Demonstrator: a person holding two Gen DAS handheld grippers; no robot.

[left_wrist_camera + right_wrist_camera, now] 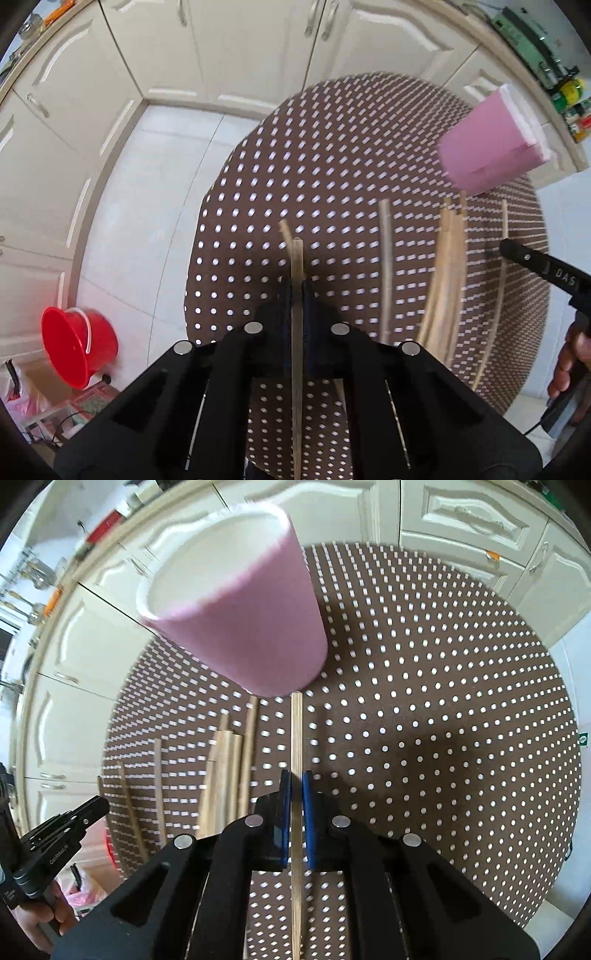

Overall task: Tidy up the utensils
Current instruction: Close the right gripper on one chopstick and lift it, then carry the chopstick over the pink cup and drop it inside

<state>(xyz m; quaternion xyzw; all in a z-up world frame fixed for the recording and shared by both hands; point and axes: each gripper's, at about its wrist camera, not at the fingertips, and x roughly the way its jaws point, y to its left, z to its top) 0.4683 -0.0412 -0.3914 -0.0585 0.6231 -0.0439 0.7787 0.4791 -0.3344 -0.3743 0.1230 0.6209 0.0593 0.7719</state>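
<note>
Each gripper, left [296, 291] and right [296, 779], stood clamped on one chopstick [297, 332] [296, 760] running forward between its fingers.

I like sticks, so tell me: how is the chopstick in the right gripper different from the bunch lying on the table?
The held chopstick is lifted, alone, pinched in the right gripper. The loose chopsticks lie flat on the dotted table, several bunched together, nothing gripping them. Both look like pale wood, and both are outside the pink cup.

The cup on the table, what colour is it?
The cup is pink outside with a white inside and rim, clearest in the right wrist view.
</note>
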